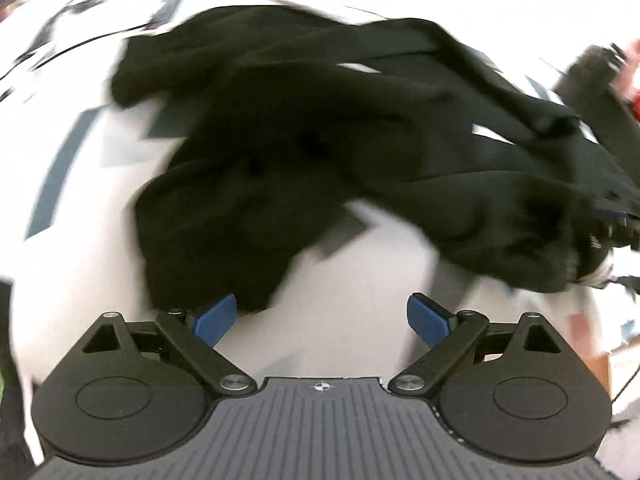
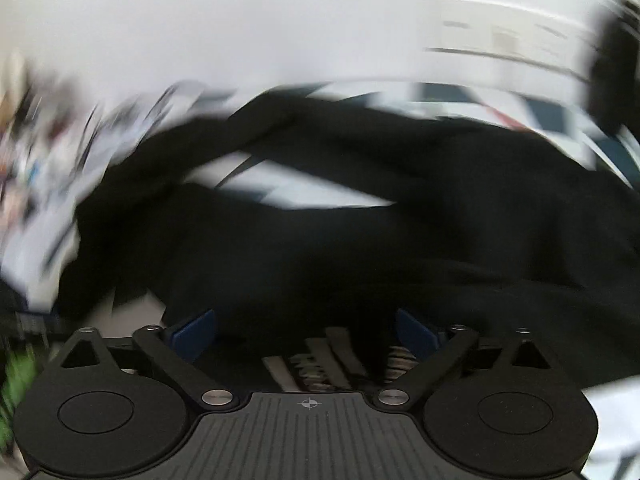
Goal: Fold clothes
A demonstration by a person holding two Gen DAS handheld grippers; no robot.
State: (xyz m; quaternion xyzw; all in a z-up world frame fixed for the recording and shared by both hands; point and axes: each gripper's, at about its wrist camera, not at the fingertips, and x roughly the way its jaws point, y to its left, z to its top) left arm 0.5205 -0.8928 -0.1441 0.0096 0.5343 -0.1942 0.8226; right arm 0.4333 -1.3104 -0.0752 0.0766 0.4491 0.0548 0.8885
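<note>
Both grippers, left (image 1: 322,318) and right (image 2: 306,330), gape empty (blurred) over crumpled black garment (image 1: 304,152)

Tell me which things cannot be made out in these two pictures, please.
- Type of black garment: both views, crumpled and motion-blurred.
- Objects at the left edge: right wrist view, smeared by blur.
- Striped item between the right gripper fingers: blurred, partly under the cloth.
- Dark object at the right edge: left wrist view, cut off.

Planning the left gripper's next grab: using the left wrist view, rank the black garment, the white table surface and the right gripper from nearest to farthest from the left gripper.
1. White table surface: directly beneath the left gripper.
2. Black garment: crumpled, hem beside one finger, too close to separate from first.
3. Right gripper: far right edge, beyond the garment.
</note>
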